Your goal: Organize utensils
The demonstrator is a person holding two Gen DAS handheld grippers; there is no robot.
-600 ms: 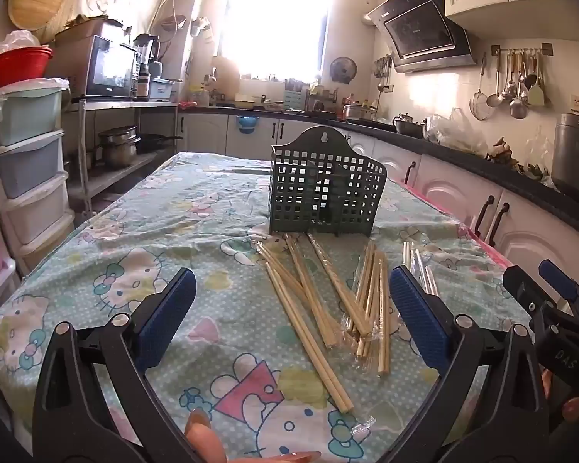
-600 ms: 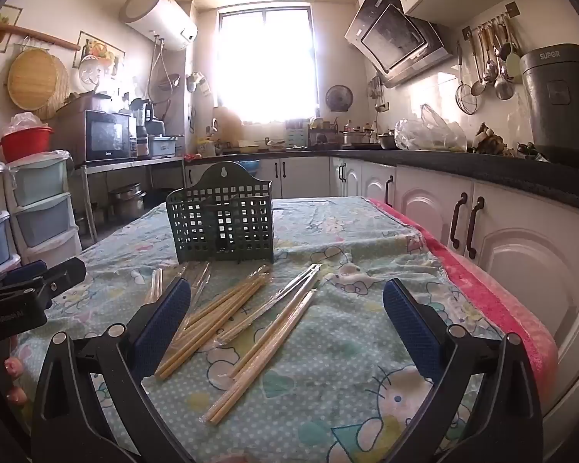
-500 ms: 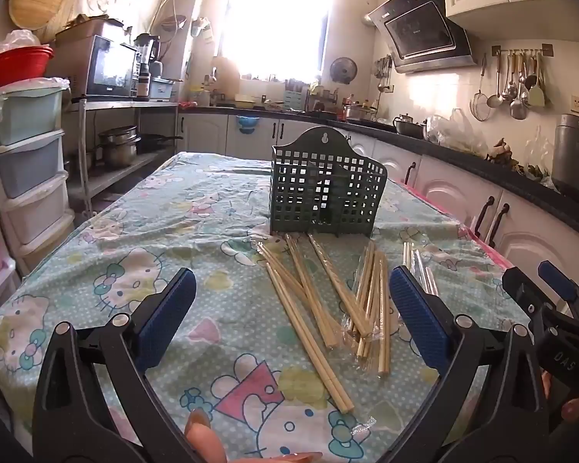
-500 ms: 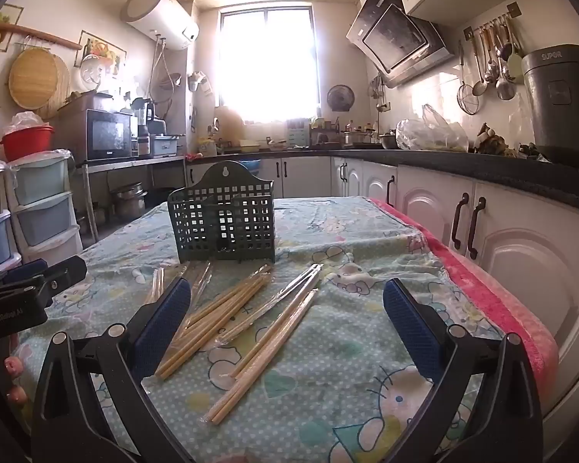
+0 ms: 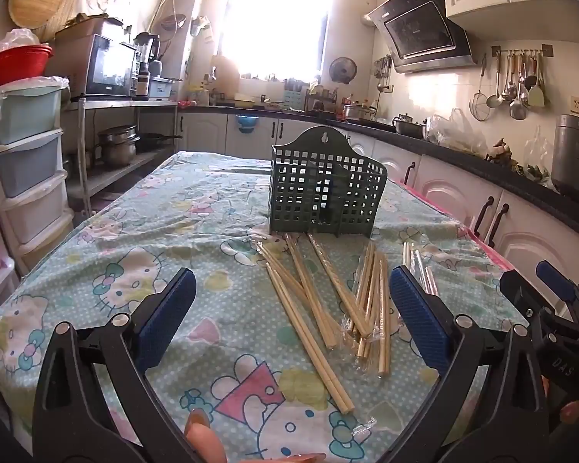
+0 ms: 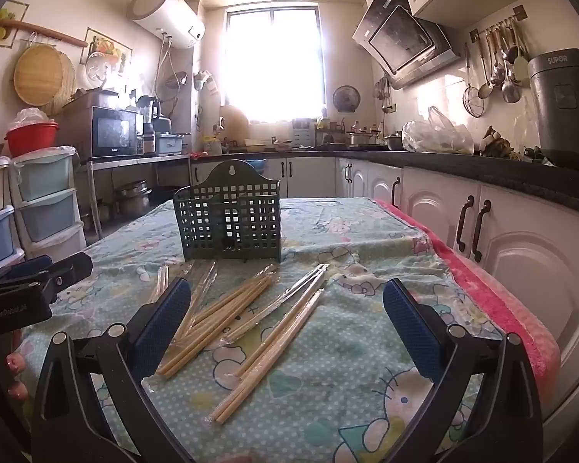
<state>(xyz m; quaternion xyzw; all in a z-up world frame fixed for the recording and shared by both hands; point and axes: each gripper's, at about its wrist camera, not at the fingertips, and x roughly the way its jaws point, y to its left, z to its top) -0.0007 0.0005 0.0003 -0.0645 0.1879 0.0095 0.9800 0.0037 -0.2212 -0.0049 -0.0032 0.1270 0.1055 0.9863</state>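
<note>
Holding both tools above the near end of the table, you have the left gripper (image 5: 293,305) spread wide with nothing between its blue pads (image 5: 166,318), and the right gripper (image 6: 287,310) stands equally wide and empty. The wrapped bamboo chopsticks (image 5: 312,297) lie scattered on the cartoon-cat tablecloth (image 5: 135,239) in loose pairs, most still in clear plastic sleeves. From the left wrist view they fan out toward you from the foot of the green lattice utensil holder (image 5: 326,189), the longest pair running down to the pink triangle print. A second bundle (image 5: 372,301) lies just right of them, close to your left tool's right pad. The holder stands upright in the middle of the table, its hanging tab at the top, with no chopsticks in it. From the right wrist view the same chopsticks (image 6: 247,316) lie between your right tool's pads and the holder (image 6: 229,218), none of them touched. Your left tool's tip (image 6: 38,276) shows at the left edge there
</note>
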